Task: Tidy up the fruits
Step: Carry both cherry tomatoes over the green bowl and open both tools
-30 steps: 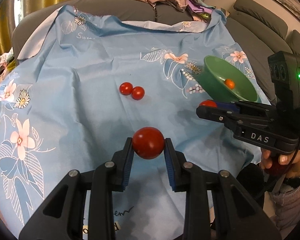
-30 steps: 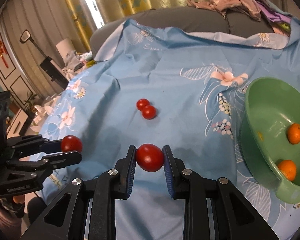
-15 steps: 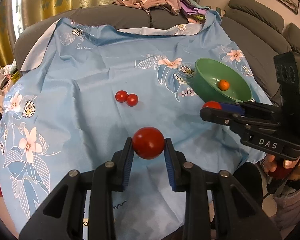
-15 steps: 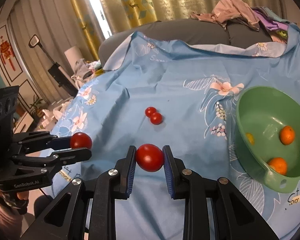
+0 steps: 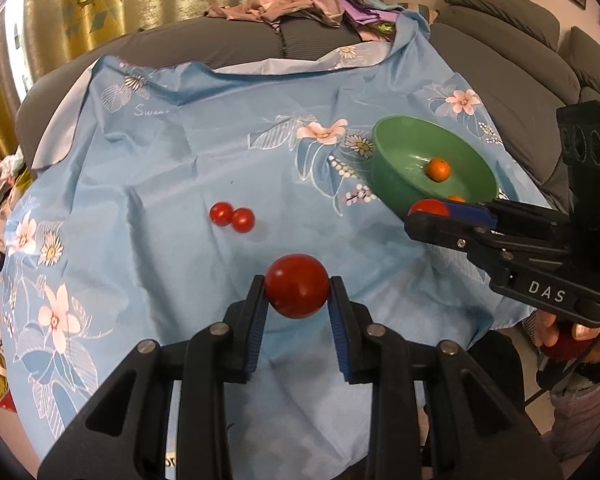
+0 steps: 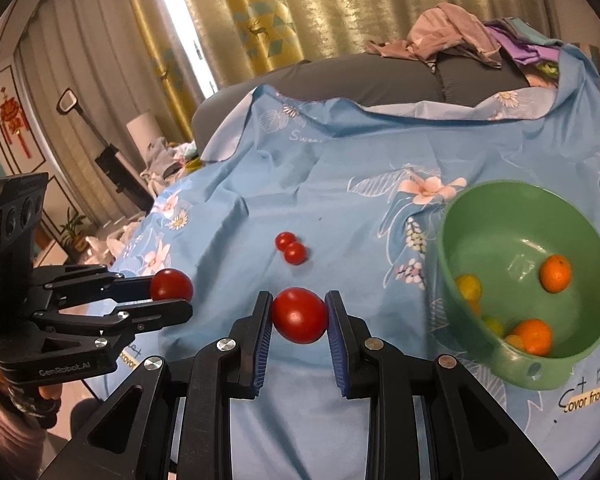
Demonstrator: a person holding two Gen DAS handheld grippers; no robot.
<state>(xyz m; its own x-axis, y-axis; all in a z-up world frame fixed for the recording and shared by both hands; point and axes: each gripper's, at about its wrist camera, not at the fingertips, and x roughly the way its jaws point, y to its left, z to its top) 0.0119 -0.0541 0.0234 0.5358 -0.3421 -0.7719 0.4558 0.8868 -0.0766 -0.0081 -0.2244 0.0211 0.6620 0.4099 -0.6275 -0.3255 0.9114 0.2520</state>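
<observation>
You've lifted both grippers, left [image 5: 297, 294] and right [image 6: 299, 315], each clamping a tomato, off the cloth [image 5: 172, 168]; bowl [image 6: 580, 216] next.

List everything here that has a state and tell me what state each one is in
Left tool: shut on a red tomato.
Right tool: shut on a second red tomato.
Two small tomatoes: loose on the cloth, touching.
Green bowl: tilted, holding oranges.
</observation>
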